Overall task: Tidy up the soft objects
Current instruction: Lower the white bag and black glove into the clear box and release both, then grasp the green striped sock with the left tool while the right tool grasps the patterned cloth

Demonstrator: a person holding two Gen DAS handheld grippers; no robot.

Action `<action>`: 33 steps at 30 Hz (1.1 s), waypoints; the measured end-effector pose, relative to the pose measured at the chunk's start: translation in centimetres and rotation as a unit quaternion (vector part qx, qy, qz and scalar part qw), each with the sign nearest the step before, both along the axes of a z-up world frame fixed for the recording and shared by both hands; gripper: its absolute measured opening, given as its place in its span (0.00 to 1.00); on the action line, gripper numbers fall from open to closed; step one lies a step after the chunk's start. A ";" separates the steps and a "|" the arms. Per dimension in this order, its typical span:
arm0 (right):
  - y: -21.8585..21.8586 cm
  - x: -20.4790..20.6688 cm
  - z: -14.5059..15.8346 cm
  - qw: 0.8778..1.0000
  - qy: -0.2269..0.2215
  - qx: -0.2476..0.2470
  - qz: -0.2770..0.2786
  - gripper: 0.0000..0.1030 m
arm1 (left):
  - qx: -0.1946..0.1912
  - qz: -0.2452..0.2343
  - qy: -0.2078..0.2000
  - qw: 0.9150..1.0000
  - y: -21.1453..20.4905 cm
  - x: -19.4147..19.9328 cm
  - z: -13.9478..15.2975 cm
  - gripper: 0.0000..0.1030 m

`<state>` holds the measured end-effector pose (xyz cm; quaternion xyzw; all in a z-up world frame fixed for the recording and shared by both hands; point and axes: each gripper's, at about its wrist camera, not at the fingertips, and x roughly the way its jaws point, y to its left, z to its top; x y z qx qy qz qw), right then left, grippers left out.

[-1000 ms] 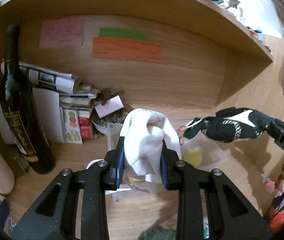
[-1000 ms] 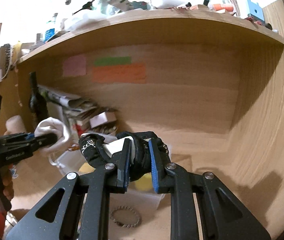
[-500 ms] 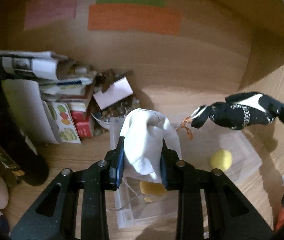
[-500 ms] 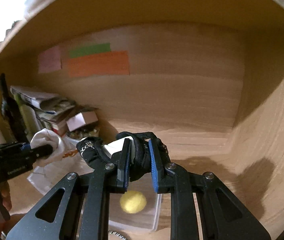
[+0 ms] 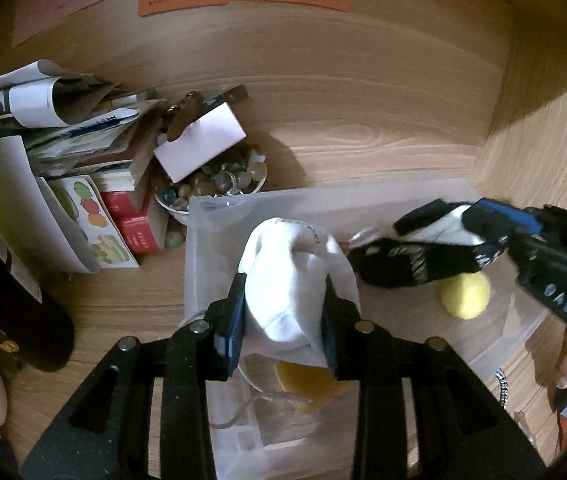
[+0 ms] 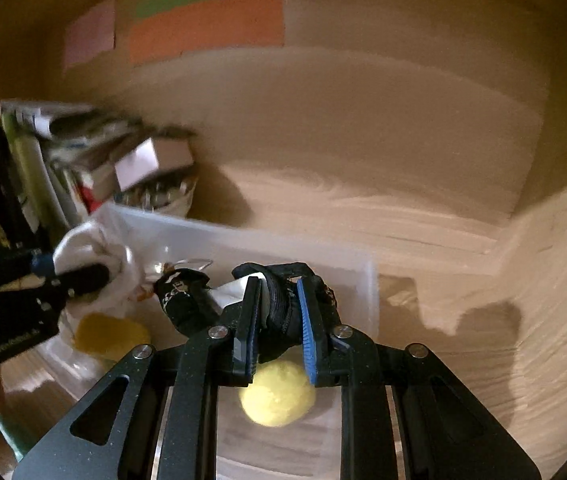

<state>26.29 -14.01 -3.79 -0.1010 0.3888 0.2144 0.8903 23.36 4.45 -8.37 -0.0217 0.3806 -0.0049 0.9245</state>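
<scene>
My left gripper is shut on a white cloth pouch and holds it over the left part of a clear plastic bin. My right gripper is shut on a black-and-white fabric piece over the bin's right part. In the left wrist view the right gripper enters from the right with the black fabric. A pale yellow soft ball and a darker yellow soft object lie in the bin. The ball sits under the right gripper.
To the left of the bin are a bowl of glass pebbles, a white card, stacked papers and small boxes and a dark bottle. Wooden walls close the back and the right. Coloured paper labels are on the back wall.
Both grippers have moved forward and down into the shelf space, each still shut on its cloth. They now hang close over the bin, and the yellow objects show beneath them.
</scene>
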 end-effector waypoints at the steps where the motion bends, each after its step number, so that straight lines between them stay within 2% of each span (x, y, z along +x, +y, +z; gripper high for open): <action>1: 0.1 0.1 -0.3 1.000 0.006 -0.006 0.001 0.19 | -0.001 -0.003 0.000 1.000 -0.1 -0.1 0.1 0.38; 5: -0.2 -0.1 -0.5 1.000 0.009 -0.016 -0.001 0.24 | -0.002 -0.009 -0.005 1.000 -0.4 -0.2 0.3 0.53; 9: -0.4 -0.1 0.2 1.000 0.006 -0.005 0.002 0.33 | 0.000 -0.008 -0.016 1.000 -0.6 -1.0 1.1 0.61; 12: -1.0 -1.0 1.7 1.000 -0.011 0.005 0.003 0.44 | -0.009 -0.010 -0.029 0.999 -0.4 -2.2 2.4 0.65; 17: -1.8 -3.7 4.5 0.999 -0.040 0.028 0.016 0.57 | -0.013 -0.014 -0.067 0.998 0.0 -5.2 4.7 0.86; 20: -2.2 -6.1 6.0 0.997 -0.059 0.043 0.026 0.66 | -0.008 -0.012 -0.090 0.996 0.0 -7.5 6.0 0.95; 21: -2.4 -7.2 6.6 0.996 -0.066 0.047 0.032 0.69 | -0.007 -0.012 -0.096 0.995 0.1 -8.2 6.3 0.97; 26: -2.2 -10.3 7.2 0.994 -0.070 0.062 0.050 0.74 | -0.016 -0.013 -0.106 0.994 0.4 -11.4 6.7 1.00; 33: -2.1 -13.8 5.0 0.994 -0.032 0.076 0.067 0.76 | -0.019 -0.011 -0.070 0.997 -0.1 -14.2 4.3 1.00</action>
